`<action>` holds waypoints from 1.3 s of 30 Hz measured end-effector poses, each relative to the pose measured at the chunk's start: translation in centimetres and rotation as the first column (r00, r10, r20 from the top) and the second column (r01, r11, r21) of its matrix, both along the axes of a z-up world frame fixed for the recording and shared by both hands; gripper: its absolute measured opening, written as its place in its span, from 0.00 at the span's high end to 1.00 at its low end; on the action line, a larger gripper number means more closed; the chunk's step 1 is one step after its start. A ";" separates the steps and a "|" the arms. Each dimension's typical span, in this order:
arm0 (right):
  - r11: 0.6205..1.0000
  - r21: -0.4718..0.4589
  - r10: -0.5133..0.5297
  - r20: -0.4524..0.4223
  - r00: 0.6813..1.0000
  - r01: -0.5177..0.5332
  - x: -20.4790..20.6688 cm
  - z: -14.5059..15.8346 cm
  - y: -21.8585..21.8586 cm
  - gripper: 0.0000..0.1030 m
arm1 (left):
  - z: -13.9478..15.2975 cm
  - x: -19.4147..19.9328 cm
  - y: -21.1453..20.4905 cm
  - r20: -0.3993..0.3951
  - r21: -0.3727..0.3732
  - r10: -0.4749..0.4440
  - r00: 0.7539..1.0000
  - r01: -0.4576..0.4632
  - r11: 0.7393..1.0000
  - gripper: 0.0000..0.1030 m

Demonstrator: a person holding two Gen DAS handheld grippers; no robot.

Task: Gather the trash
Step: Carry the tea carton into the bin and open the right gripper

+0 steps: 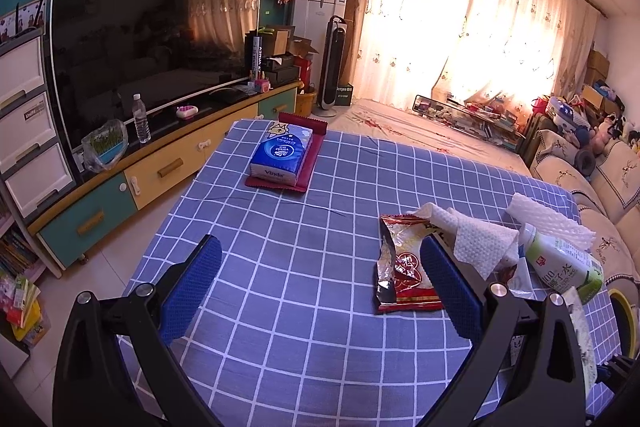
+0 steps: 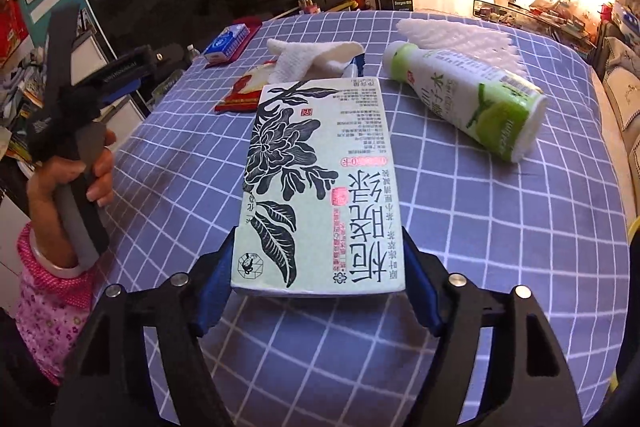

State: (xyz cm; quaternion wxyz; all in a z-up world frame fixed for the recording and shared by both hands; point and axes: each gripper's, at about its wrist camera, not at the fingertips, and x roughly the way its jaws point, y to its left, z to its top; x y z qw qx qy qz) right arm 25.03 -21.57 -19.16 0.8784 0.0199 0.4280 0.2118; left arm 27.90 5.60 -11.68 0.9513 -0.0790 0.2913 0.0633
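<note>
My right gripper (image 2: pixel 318 239) is shut on the near end of a pale green tea carton (image 2: pixel 320 167) printed with black flowers; its blue pads press both sides. Beyond it on the checked tablecloth (image 2: pixel 480 227) lie a green-and-white bottle (image 2: pixel 472 99) on its side, a white foam net (image 2: pixel 460 39), a crumpled paper towel (image 2: pixel 308 59) and a red snack wrapper (image 2: pixel 244 91). My left gripper (image 1: pixel 318 243) is open over bare cloth with nothing between its fingers. The red wrapper (image 1: pixel 404 267) lies just outside its right finger, with the paper towel (image 1: pixel 480 243) and the bottle (image 1: pixel 560 263) further right.
A blue tissue pack (image 1: pixel 280 155) rests on a dark red mat at the table's far side. A TV and low cabinet (image 1: pixel 160 167) stand to the left, a sofa (image 1: pixel 612 179) to the right. A yellow-rimmed round object (image 1: pixel 624 307) shows past the table's right edge. A person's hand (image 2: pixel 80 179) holds the left gripper.
</note>
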 end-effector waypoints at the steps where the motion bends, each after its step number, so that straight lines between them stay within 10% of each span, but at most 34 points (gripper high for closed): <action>1: 1.000 0.011 -0.006 0.003 1.000 0.006 -0.3 0.2 -0.4 0.32 | 0.0 0.0 -0.1 -0.001 0.003 -0.001 1.000 0.001 1.000 0.05; 13: 0.971 0.071 -0.234 0.073 0.970 0.229 -3.5 3.0 -8.6 0.32 | -0.2 -0.1 -0.9 0.004 0.035 -0.020 1.000 0.020 0.999 0.05; 25: 0.687 -0.047 -0.725 0.003 0.688 0.725 -3.3 -0.7 -27.4 0.32 | -0.3 -0.3 -2.2 0.007 0.067 -0.064 0.998 0.063 0.996 0.05; 35: 0.570 -0.194 -0.811 0.018 0.584 0.798 -2.1 -3.9 -31.5 0.26 | -0.9 0.0 -3.6 -0.011 0.109 -0.094 0.996 0.094 0.990 0.05; 39: 0.567 -0.114 -0.813 0.082 0.577 0.816 -2.9 -1.2 -30.2 0.26 | -1.1 0.0 -3.9 -0.017 0.121 -0.101 0.995 0.102 0.987 0.05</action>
